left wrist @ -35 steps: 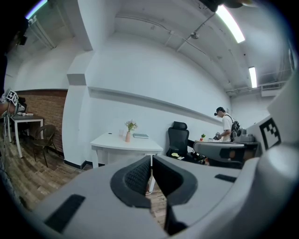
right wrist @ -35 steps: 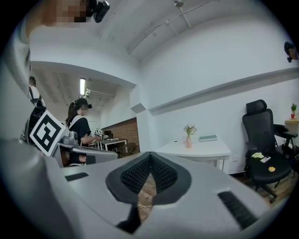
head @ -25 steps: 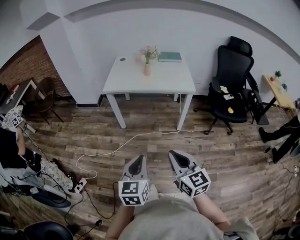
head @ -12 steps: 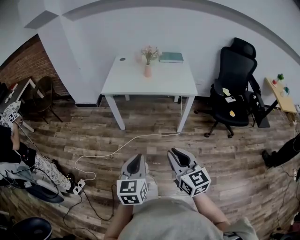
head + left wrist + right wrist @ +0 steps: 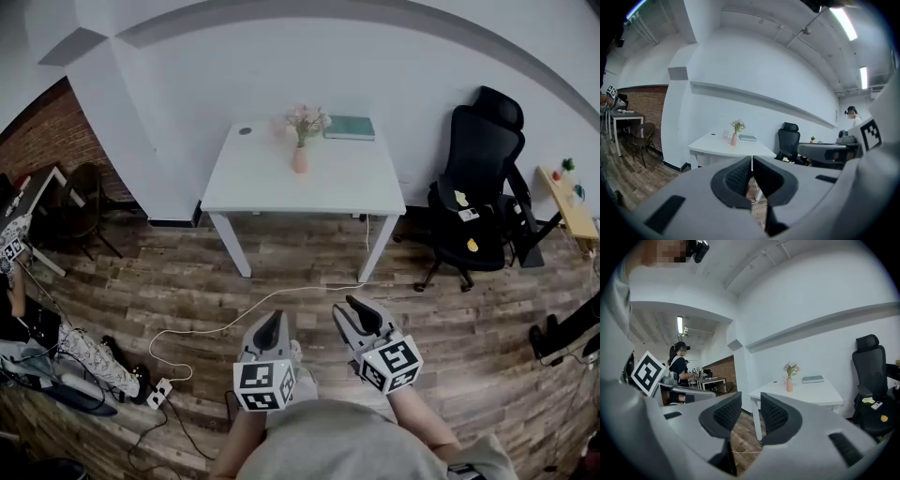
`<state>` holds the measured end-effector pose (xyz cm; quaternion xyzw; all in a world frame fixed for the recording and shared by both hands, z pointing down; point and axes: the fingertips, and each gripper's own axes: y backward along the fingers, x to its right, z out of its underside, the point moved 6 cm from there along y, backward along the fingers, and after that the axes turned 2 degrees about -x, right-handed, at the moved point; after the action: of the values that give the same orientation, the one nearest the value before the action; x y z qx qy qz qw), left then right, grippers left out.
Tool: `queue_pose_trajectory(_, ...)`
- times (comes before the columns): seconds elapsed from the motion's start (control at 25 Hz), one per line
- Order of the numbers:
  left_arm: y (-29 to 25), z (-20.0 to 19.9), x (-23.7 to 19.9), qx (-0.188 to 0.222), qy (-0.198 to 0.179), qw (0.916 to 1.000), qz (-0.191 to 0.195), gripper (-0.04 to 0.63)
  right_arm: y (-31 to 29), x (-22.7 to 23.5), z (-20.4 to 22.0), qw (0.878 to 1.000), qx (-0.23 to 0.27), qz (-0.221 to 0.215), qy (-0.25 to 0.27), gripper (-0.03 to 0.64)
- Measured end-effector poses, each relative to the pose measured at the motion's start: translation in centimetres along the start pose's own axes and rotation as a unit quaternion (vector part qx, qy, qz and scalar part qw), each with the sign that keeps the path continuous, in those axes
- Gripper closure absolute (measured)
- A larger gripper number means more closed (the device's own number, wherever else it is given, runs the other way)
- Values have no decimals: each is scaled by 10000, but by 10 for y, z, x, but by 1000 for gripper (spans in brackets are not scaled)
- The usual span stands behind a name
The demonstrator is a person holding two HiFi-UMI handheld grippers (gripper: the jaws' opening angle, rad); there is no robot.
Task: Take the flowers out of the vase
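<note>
Pale pink flowers [image 5: 307,118]: are standing in a slim pink ceramic vase [image 5: 300,159] on the white rectangular table [image 5: 342,173].
Left gripper [image 5: 273,319]: far from table, jaws are resting together, empty.
Right gripper [image 5: 352,306]: far from table, jaws have just been opening, empty.

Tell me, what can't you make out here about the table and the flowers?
- Number of flowers in the vase: too small in every view.
- Dark spot on the table corner, head view: too small to name.
- Teal book cover, head view: too small to read.
</note>
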<state>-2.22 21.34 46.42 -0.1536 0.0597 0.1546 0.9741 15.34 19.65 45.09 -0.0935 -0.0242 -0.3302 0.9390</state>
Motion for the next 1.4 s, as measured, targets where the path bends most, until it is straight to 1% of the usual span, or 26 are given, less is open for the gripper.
queue_pose_trajectory(0.32,-71,-37,-43,-18,-31,10000,74,583,-77,39,-28,10000,-6,62,19,468)
queue_pose_trajectory(0.6,-124,-65,-80,-30,-38,9999,137,583,-140,60,-46,9999,-56,77,46,454)
queue_pose_trajectory(0.8,-158,-83,-105,-48,-26,9998,215,583,-179,75,-60,9998,-46,183,37,453)
queue_pose_trajectory(1.2,-222,-103,-152,-117,-45,9993,358,583,-251,102,-68,9991,-54,410,-18,453)
queue_pose_trajectory(1.4,-245,-110,-175,-119,-12,9993,350,583,-279,112,-72,9988,-43,481,-5,453)
